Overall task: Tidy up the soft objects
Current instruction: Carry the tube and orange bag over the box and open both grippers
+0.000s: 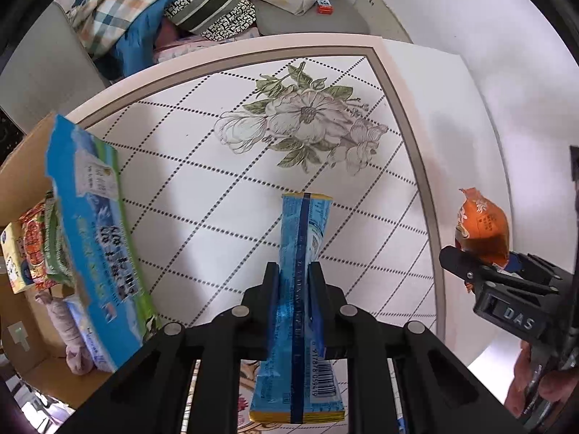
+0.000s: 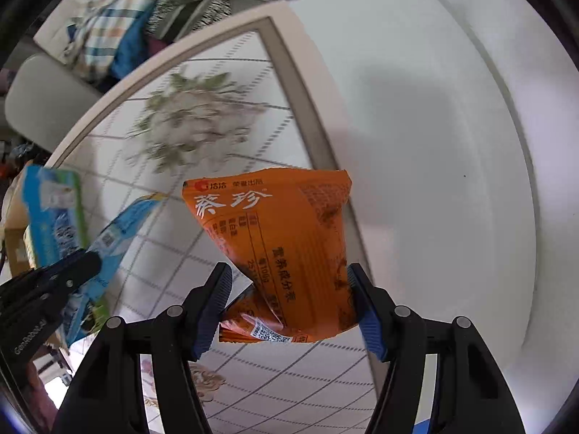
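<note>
Left tongs (image 1: 294, 282) clenched on blue packet (image 1: 302, 253), right tongs (image 2: 289, 289) gripping orange packet (image 2: 282, 235).

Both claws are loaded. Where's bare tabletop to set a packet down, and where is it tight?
Free: the tiled tabletop between the flower print and the left claw, and the plain white surface beyond the table's grey border. Crowded: the cardboard box on the left, packed with packets, with a big blue-green pack leaning over its edge.

Glossy plastic blue packet (image 1: 302, 289) and orange packet (image 2: 289, 249); brown cardboard box (image 1: 21, 181).
</note>
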Demonstrator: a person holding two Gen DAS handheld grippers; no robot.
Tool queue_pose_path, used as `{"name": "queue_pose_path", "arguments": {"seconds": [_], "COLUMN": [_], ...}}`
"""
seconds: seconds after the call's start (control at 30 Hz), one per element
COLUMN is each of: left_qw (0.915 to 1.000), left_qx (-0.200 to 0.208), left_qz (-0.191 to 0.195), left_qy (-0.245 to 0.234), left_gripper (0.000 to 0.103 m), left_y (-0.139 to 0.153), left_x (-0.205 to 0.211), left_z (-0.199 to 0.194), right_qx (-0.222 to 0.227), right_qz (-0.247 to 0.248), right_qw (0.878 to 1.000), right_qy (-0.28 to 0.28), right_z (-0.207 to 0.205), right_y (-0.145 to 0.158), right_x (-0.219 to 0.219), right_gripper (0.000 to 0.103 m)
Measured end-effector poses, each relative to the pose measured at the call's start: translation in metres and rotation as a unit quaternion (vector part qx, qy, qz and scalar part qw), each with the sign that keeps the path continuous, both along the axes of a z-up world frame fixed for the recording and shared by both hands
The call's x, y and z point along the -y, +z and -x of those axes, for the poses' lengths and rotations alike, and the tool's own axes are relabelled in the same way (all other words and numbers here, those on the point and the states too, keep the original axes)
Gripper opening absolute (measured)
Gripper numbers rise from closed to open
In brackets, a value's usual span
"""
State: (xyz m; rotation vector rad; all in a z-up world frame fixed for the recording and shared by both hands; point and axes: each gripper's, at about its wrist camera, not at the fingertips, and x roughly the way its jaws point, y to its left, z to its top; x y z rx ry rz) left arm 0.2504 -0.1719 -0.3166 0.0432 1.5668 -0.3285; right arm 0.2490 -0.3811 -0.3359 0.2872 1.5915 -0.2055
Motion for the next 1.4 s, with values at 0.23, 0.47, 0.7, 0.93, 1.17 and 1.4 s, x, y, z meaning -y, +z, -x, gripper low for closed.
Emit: {"name": "queue_pose_path", "arguments": {"seconds": [0.23, 0.47, 0.7, 0.93, 1.17, 1.4], "left_qw": [0.9991, 0.992, 0.9805, 0.9782, 0.983, 0.9819], "left_qx": [0.022, 0.091, 0.152, 0.124, 0.069, 0.033], "left_qz": [0.018, 0.042, -0.013, -0.05, -0.061, -0.056], "left_qy": [0.03, 0.077, 0.124, 0.159, 0.159, 0.178], "left_gripper": [0.013, 0.013, 0.013, 0.013, 0.013, 0.013], "left_y": [0.026, 0.102, 0.152, 0.107, 0.04, -0.001], "left_x": [-0.027, -0.11, -0.242, -0.335, -0.365, -0.382], "left_z": [0.002, 0.01, 0.02, 0.016, 0.014, 0.02], "right_qx": [0.021, 0.076, 0.106, 0.089, 0.068, 0.041], "right_qz": [-0.013, -0.041, -0.072, -0.1, -0.094, -0.09], "right_qw": [1.0, 0.994, 0.984, 0.981, 0.982, 0.98], "right_qy": [0.017, 0.063, 0.12, 0.142, 0.15, 0.171], "right_z": [0.015, 0.021, 0.013, -0.002, -0.014, -0.013], "right_y": [0.028, 0.09, 0.122, 0.098, 0.058, 0.009], "right_x": [-0.027, -0.111, -0.238, -0.35, -0.423, -0.465], "right_gripper": [0.067, 0.067, 0.067, 0.067, 0.067, 0.067]}}
